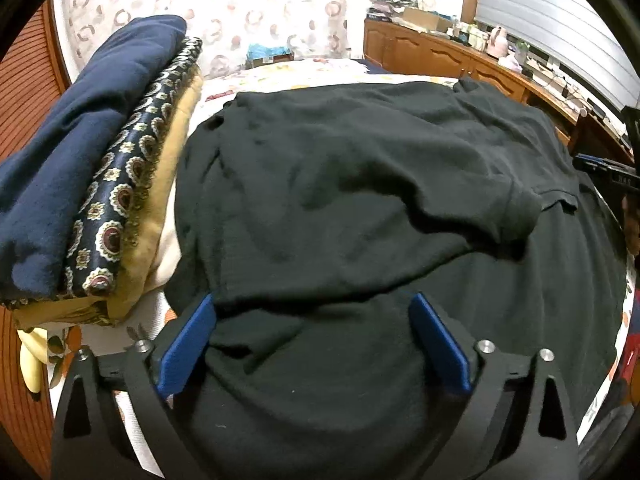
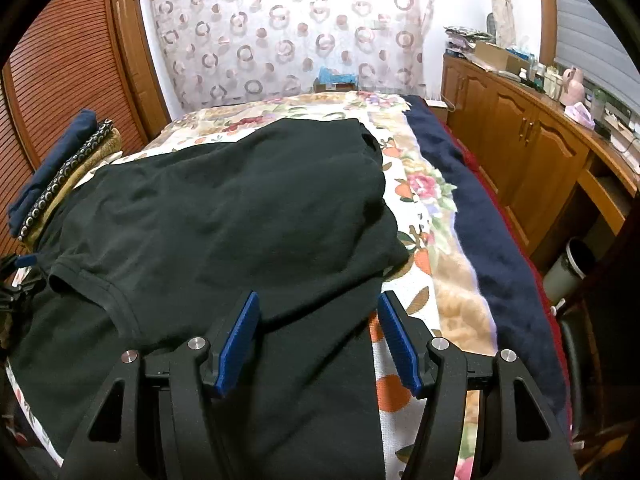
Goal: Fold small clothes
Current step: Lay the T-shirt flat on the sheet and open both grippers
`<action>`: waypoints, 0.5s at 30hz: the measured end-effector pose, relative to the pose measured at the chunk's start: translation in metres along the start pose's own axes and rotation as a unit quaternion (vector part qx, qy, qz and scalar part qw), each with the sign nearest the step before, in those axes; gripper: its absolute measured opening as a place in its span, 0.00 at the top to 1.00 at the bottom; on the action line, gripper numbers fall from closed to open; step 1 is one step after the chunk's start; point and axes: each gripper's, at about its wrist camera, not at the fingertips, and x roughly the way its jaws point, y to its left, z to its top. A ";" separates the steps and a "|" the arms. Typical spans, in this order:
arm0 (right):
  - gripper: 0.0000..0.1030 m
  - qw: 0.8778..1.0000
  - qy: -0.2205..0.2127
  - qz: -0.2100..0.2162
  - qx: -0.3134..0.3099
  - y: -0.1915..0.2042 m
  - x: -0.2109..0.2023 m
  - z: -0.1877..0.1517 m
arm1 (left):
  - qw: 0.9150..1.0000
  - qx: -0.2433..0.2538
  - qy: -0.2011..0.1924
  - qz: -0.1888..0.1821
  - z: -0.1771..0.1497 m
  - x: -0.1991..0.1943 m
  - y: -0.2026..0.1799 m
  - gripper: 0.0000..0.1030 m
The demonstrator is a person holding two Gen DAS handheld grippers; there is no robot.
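A black T-shirt (image 1: 360, 180) lies spread on the bed, one short sleeve (image 1: 520, 208) folded in over its body. My left gripper (image 1: 313, 300) hangs low over the shirt's near part, its blue pads (image 1: 192, 344) wide apart and pressing on nothing. My right gripper (image 2: 318, 298) is open over the right edge of the shirt (image 2: 240, 200), with cloth lying under the gap and the floral cover beside its right pad (image 2: 400, 344). Each gripper also shows in the other's view as a dark shape at the frame edge: the right gripper (image 1: 612, 172) and the left gripper (image 2: 16, 276).
A stack of folded clothes (image 1: 100, 168), navy, patterned and tan, sits at the bed's left edge against a louvred wardrobe door (image 2: 60, 60). The floral bedcover (image 2: 424, 200) and a navy blanket (image 2: 480, 220) run along the right. Wooden cabinets (image 2: 540, 152) with clutter stand beyond.
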 end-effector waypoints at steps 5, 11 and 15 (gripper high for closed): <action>0.38 1.000 0.004 0.025 0.011 0.003 0.010 -0.001 | 1.000 -0.001 0.001 0.000 0.000 0.001 0.000 0.02; 0.38 0.999 0.023 0.036 0.031 0.001 0.022 0.002 | 1.000 -0.001 0.002 0.000 0.000 0.001 0.000 0.01; 0.39 0.999 0.027 0.028 0.037 0.001 0.024 0.010 | 1.000 -0.001 0.002 0.000 0.000 0.001 0.000 0.01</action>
